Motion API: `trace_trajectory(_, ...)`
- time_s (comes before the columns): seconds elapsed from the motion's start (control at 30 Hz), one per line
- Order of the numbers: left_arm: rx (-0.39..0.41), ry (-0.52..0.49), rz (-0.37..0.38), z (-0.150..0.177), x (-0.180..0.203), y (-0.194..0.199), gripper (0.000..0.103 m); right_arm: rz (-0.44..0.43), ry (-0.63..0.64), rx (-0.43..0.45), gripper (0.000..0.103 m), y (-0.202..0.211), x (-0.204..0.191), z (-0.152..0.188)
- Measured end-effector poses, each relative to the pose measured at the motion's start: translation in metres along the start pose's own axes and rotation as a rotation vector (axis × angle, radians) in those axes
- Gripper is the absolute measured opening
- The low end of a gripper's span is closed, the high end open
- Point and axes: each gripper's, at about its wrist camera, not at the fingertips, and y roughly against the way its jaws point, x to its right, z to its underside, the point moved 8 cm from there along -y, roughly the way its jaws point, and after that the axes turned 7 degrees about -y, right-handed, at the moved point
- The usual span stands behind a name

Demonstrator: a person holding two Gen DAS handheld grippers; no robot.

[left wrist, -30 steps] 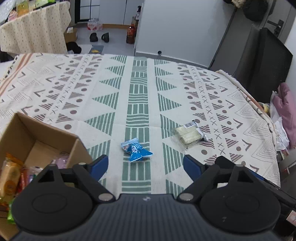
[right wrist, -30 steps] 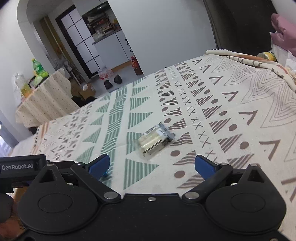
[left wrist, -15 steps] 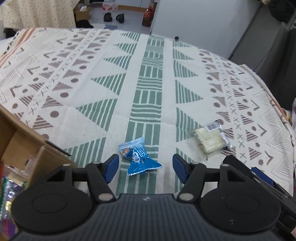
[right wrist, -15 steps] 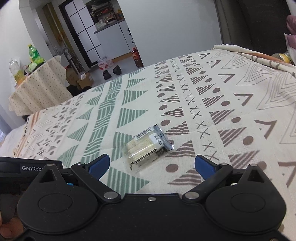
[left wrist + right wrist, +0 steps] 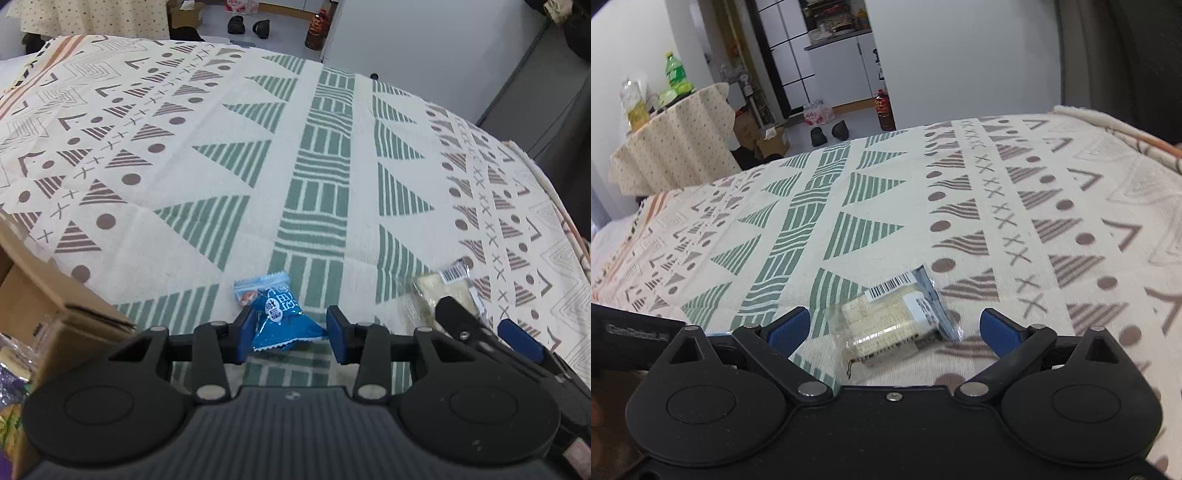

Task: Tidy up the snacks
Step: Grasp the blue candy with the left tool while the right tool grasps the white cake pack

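I count two loose snacks on the patterned tablecloth [image 5: 229, 229] and one cardboard box [image 5: 55, 306] at the left edge of my left wrist view. The first snack is a small blue candy packet [image 5: 282, 319] lying on the green striped band of the cloth, right between the blue pads of my left gripper [image 5: 290, 328]. Those jaws are closing around it; the left pad sits just against the wrapper's edge and the right pad is at its pointed corner, but I cannot tell that either is pressing it yet, and the packet lies flat on the cloth. The second snack is a clear-wrapped pale cracker pack [image 5: 894, 321] with one barcode label at its top, lying to the right of the blue packet. My right gripper [image 5: 894, 328] straddles it with jaws spread wide, both pads well clear of the wrapper, gripping nothing. From the left wrist view I see that same cracker pack [image 5: 443, 288] partly hidden behind the black finger of the right gripper. The box holds several more wrapped snacks along its bottom corner, too cropped for me to count. In the background of the right wrist view stands one small table draped in dotted cloth [image 5: 676, 147], with two bottles on it.
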Motion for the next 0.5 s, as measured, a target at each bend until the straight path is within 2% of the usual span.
trace_trajectory(0.27,0.013,0.012,-0.014,-0.006,-0.009,0.0,0.041,0.005,0.064,-0.005,0.099,-0.019,-0.005,0.0)
trace_trajectory(0.33,0.019,0.012,-0.016,-0.006,-0.008,0.0,0.041,-0.01,0.072,-0.014,0.089,-0.022,-0.007,0.003)
trace_trajectory(0.37,0.018,0.015,-0.017,-0.005,-0.008,0.0,0.041,-0.014,0.074,-0.031,0.08,-0.025,-0.007,0.006)
trace_trajectory(0.5,0.011,0.021,-0.02,-0.003,-0.009,0.001,0.041,-0.026,0.098,-0.033,0.061,-0.02,-0.008,0.009)
